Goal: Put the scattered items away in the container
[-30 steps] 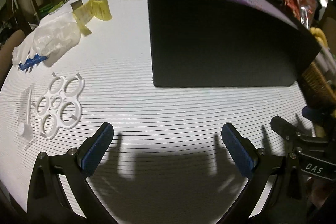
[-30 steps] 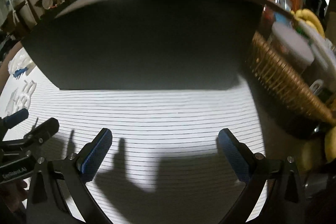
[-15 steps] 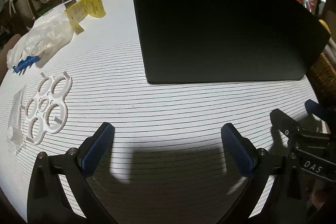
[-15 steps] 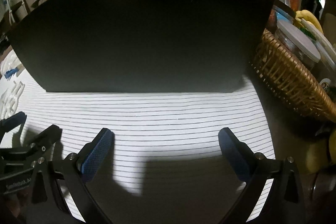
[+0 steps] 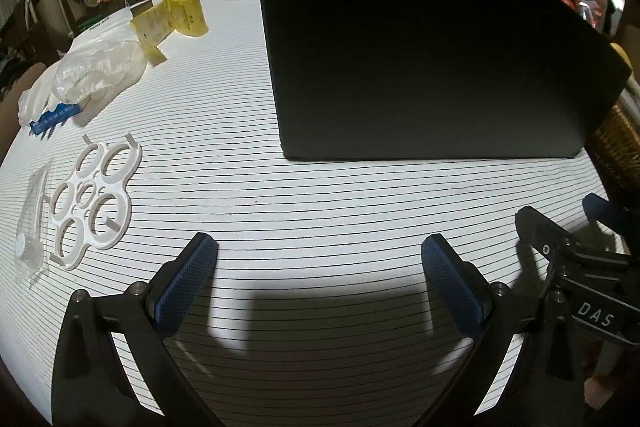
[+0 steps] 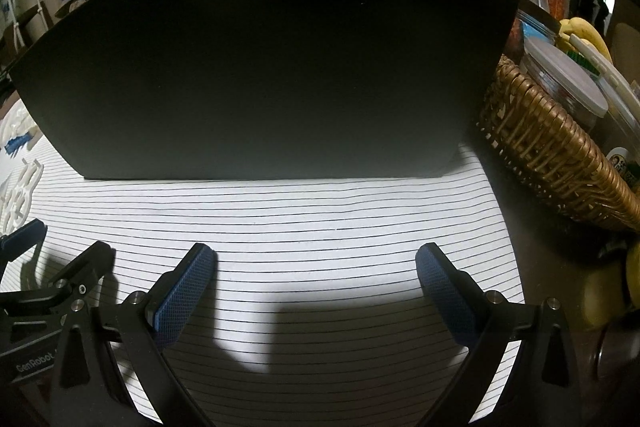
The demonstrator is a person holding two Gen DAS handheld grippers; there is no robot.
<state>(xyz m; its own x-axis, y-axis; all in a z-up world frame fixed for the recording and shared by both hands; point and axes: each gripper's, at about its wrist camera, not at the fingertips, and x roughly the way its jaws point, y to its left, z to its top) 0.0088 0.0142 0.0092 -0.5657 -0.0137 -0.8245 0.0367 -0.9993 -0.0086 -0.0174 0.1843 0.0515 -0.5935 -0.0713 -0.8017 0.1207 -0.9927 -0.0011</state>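
Both cameras have dropped lower over the last second: the box [image 5: 424, 55] top rim, visible a second ago, is now out of sight, only its dark wall faces us. Left gripper [image 5: 318, 279] and right gripper [image 6: 314, 287] both released, jaws spread wide, nothing held. Scattered items lie left of the box on the striped cloth [image 5: 320, 203]: white ring plate [image 5: 94, 203], clear bag [image 5: 100, 67], yellow packets [image 5: 176, 17]. Judgement: nothing picked yet; left gripper sits nearest the ring plate
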